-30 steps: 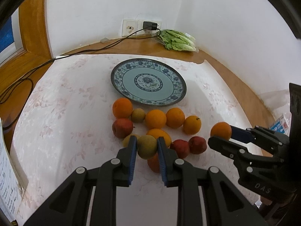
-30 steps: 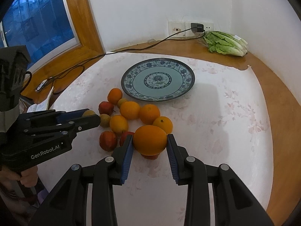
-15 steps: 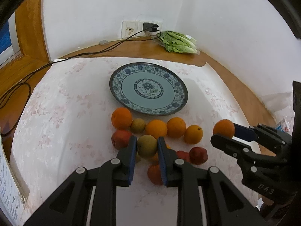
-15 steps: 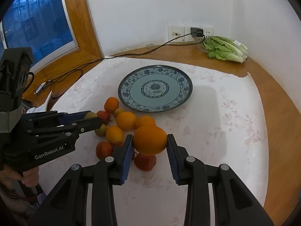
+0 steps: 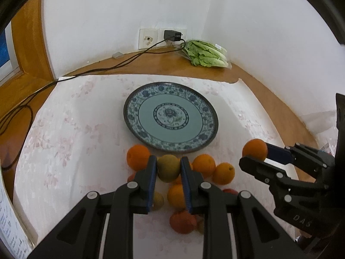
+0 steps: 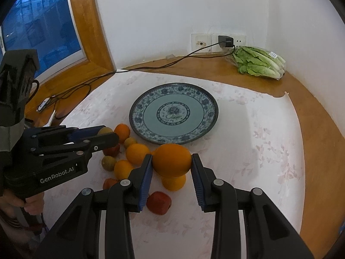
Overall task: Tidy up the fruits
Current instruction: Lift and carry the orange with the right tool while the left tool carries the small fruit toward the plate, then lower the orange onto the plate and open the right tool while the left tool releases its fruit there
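Observation:
A blue patterned plate (image 5: 170, 116) lies empty on the white cloth; it also shows in the right wrist view (image 6: 173, 113). My left gripper (image 5: 168, 168) is shut on a greenish-brown pear (image 5: 168, 168), held above the fruit pile near the plate's front rim. My right gripper (image 6: 171, 161) is shut on a large orange (image 6: 171, 160), also raised above the pile. In the left wrist view that orange (image 5: 254, 150) sits at the right. Several oranges (image 5: 138, 157) and red apples (image 6: 159, 202) lie on the cloth below.
A bag of lettuce (image 5: 204, 52) lies in the far corner by the wall sockets (image 5: 148, 38). A black cable (image 5: 86, 72) runs along the wooden ledge to the left. The window (image 6: 32, 32) is at the left. The cloth's right edge meets bare wood (image 6: 312, 118).
Both grippers have risen with their fruit and moved toward the plate. The pile now sits lower in both views and the plate looks nearer.

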Demonstrator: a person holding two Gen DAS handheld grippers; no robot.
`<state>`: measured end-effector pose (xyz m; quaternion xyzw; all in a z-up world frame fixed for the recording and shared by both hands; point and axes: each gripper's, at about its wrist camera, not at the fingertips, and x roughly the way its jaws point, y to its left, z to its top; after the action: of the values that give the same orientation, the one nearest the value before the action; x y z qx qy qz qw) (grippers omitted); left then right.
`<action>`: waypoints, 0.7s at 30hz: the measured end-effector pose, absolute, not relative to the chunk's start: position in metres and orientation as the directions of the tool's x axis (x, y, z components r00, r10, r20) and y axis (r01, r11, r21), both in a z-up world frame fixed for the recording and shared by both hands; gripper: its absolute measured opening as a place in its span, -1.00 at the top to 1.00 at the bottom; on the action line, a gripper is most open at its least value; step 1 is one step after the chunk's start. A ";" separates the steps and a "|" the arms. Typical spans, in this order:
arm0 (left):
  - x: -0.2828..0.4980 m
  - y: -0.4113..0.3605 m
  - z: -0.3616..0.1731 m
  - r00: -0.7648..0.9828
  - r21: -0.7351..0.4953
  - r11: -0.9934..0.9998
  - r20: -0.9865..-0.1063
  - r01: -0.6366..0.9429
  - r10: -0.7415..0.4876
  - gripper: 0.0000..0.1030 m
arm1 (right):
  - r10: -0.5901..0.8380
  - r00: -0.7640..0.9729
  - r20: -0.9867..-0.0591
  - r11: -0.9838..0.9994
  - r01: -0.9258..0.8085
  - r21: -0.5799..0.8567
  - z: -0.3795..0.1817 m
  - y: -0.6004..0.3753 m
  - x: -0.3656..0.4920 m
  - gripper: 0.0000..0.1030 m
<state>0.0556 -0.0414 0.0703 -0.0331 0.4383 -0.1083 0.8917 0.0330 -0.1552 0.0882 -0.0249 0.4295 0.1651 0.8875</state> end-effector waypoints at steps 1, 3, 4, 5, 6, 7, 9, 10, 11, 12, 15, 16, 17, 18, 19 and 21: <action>0.058 -0.041 0.071 0.593 -0.155 0.974 -0.774 0.164 -0.223 0.56 | 0.271 0.578 -0.770 0.945 -0.314 0.098 0.089 -0.156 0.036 0.30; 0.063 -0.042 0.072 0.595 -0.156 0.974 -0.772 0.162 -0.222 0.56 | 0.271 0.580 -0.769 0.945 -0.313 0.096 0.090 -0.156 0.041 0.30; 0.065 -0.042 0.072 0.596 -0.156 0.975 -0.771 0.162 -0.222 0.56 | 0.270 0.581 -0.768 0.945 -0.314 0.095 0.090 -0.156 0.042 0.30; 0.068 -0.042 0.073 0.598 -0.155 0.975 -0.771 0.161 -0.221 0.56 | 0.269 0.583 -0.767 0.945 -0.314 0.093 0.091 -0.156 0.045 0.30; 0.071 -0.042 0.073 0.598 -0.154 0.975 -0.771 0.160 -0.220 0.56 | 0.268 0.586 -0.765 0.945 -0.313 0.092 0.092 -0.156 0.047 0.30; 0.074 -0.042 0.073 0.599 -0.153 0.975 -0.771 0.159 -0.219 0.56 | 0.267 0.588 -0.764 0.946 -0.312 0.090 0.092 -0.156 0.049 0.30; 0.079 -0.042 0.073 0.600 -0.153 0.976 -0.770 0.156 -0.217 0.56 | 0.266 0.591 -0.762 0.946 -0.311 0.089 0.093 -0.155 0.053 0.30; 0.081 -0.042 0.072 0.599 -0.154 0.976 -0.771 0.155 -0.217 0.56 | 0.266 0.592 -0.761 0.946 -0.311 0.089 0.093 -0.155 0.055 0.30; 0.083 -0.041 0.071 0.598 -0.156 0.976 -0.771 0.153 -0.217 0.56 | 0.266 0.592 -0.760 0.946 -0.311 0.089 0.093 -0.155 0.057 0.30; 0.085 -0.041 0.070 0.596 -0.158 0.976 -0.773 0.152 -0.218 0.56 | 0.266 0.593 -0.760 0.946 -0.311 0.088 0.093 -0.155 0.059 0.30; 0.090 -0.041 0.066 0.589 -0.160 0.976 -0.779 0.148 -0.217 0.56 | 0.267 0.593 -0.760 0.946 -0.312 0.089 0.093 -0.154 0.062 0.30; 0.091 -0.041 0.065 0.587 -0.162 0.976 -0.780 0.146 -0.217 0.56 | 0.267 0.593 -0.760 0.946 -0.312 0.089 0.093 -0.154 0.062 0.30; 0.092 -0.041 0.063 0.585 -0.163 0.976 -0.781 0.145 -0.218 0.56 | 0.267 0.592 -0.760 0.946 -0.312 0.089 0.093 -0.154 0.062 0.30; 0.093 -0.040 0.062 0.584 -0.165 0.976 -0.782 0.144 -0.218 0.56 | 0.267 0.592 -0.760 0.946 -0.312 0.089 0.093 -0.154 0.063 0.30; 0.094 -0.040 0.061 0.583 -0.167 0.975 -0.782 0.143 -0.220 0.56 | 0.266 0.593 -0.760 0.946 -0.311 0.088 0.093 -0.154 0.062 0.30; 0.097 -0.038 0.059 0.580 -0.173 0.975 -0.784 0.141 -0.223 0.56 | 0.262 0.592 -0.762 0.947 -0.308 0.086 0.093 -0.153 0.067 0.30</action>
<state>0.0969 -0.0380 0.0588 -0.0459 0.4469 -0.1025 0.8875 0.0668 -0.1533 0.0926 -0.0272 0.4223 0.1597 0.8918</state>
